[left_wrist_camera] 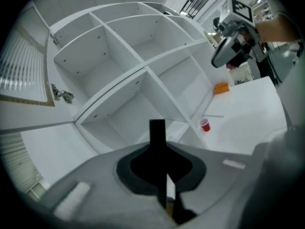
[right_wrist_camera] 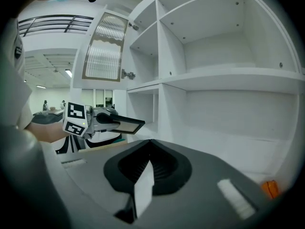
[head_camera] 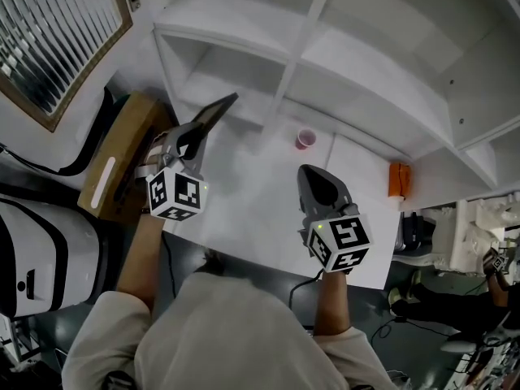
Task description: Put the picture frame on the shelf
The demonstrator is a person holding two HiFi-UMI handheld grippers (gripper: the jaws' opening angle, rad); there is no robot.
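Note:
My left gripper is shut on a dark-rimmed picture frame, which hangs in the air over the white table's left end and points toward the lower left cubby of the white shelf unit. In the left gripper view the frame shows edge-on as a black bar rising from the jaws. The right gripper view shows the frame lying nearly flat in front of the shelf. My right gripper hovers over the table's middle, shut with nothing in it.
A small red cup stands on the table near the shelf's foot. An orange object lies at the table's right end. A cardboard box sits left of the table, below a ribbed-glass cabinet door. Clutter fills the floor at right.

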